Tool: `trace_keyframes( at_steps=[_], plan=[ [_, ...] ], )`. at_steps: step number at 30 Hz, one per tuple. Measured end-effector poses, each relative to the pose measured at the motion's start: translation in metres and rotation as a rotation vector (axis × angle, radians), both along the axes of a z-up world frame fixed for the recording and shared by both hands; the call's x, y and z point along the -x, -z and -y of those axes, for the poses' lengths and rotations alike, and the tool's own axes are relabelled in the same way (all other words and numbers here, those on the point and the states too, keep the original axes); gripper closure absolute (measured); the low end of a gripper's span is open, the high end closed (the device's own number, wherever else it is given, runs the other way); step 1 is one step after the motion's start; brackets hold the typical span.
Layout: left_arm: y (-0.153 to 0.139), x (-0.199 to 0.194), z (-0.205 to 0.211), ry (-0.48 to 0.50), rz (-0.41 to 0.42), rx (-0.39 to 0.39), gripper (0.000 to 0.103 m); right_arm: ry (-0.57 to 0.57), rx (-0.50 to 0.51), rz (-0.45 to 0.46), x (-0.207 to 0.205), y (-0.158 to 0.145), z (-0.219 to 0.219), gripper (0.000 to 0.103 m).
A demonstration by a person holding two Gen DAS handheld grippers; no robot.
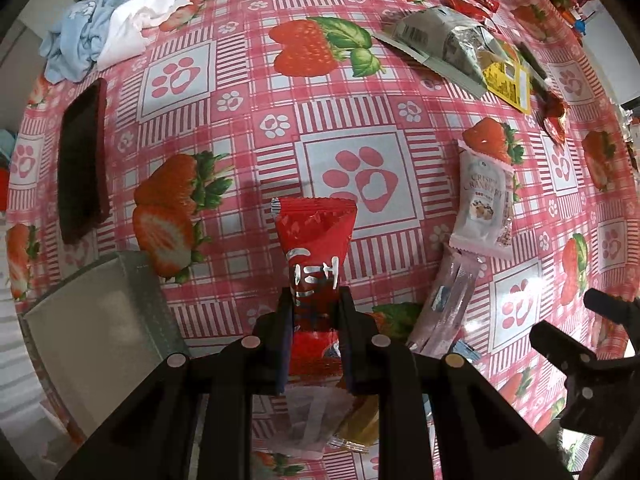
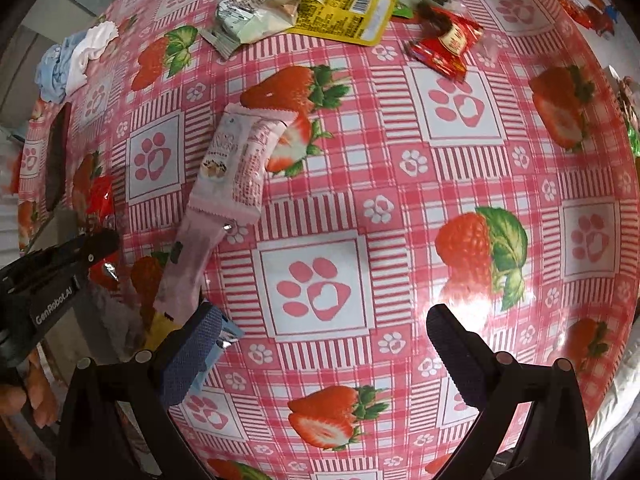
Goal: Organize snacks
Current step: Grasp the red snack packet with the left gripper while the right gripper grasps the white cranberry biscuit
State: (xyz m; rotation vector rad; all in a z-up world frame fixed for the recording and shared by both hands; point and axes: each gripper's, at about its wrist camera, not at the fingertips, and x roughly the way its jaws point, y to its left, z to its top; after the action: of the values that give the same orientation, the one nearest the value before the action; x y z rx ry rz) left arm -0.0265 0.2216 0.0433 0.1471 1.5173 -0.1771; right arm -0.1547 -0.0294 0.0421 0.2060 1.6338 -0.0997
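1. We read white characters on the red snack packet (image 1: 316, 248), too distorted to make out; its serrated top edge stands up over the tabletop (image 1: 360, 92).
2. On the pale pink packet (image 1: 482, 204) we read "CRISPY CRANBERRY"; it lies flat to the right of the red one, well apart from it.
3. We see "GenRobot.AI" printed on the black body at the left edge of the right wrist view.
4. Our left hand-held gripper (image 1: 316, 312) is pressed tight on the red snack packet, pinching its lower part between both pads.
5. Our right hand-held gripper (image 2: 324, 332) stands spread wide with nothing between its fingers, over a paw-print square of the tablecloth.
6. A long clear-pink sachet (image 1: 448, 304) lies just below the cranberry packet, near the left hand-held gripper's right finger.
7. Further off, a grey-green bag (image 1: 440, 40) and a yellow label (image 1: 506, 80) lie together.
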Motion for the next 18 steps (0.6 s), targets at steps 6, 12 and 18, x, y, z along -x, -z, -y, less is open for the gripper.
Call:
trace_keyframes(
  at_steps=[6,12,18],
  plan=[
    [-0.001,-0.003,-0.004,-0.007,0.008,0.004,0.081,-0.006,-0.001,0.010,-0.030,0.001,-0.014,0.000],
    [-0.008,-0.003,-0.008,-0.022,0.020,-0.002,0.081,0.137,-0.060,0.016,-0.078,0.009,-0.012,0.000],
    [-0.016,0.000,-0.008,-0.026,0.040,-0.010,0.081,0.137,-0.052,0.028,-0.132,0.023,-0.033,0.000]
  ],
)
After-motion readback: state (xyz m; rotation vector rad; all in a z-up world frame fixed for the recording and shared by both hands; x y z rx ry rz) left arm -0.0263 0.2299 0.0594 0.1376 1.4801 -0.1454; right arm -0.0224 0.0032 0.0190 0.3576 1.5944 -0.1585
